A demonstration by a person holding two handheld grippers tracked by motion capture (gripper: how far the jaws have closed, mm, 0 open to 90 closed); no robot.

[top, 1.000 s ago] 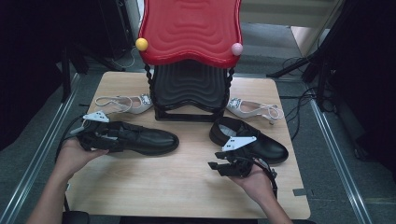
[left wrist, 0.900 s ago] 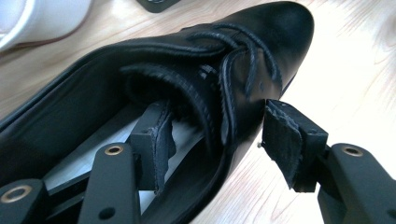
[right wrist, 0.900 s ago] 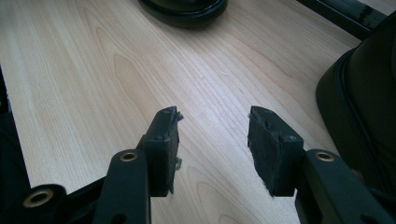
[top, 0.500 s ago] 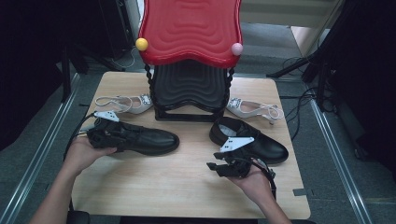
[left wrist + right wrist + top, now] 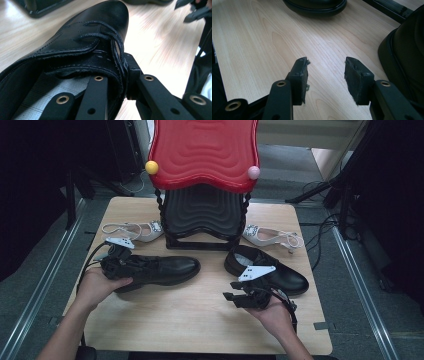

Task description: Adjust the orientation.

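Left gripper clamped on the near shoe's collar

The left gripper had just closed its jaws on the lace-side wall of the left black shoe, one jaw inside the opening; the shoe's long axis ran toward 3 o'clock across the table. The right gripper, jaws apart and empty, hovered at 7 o'clock of the right black shoe.
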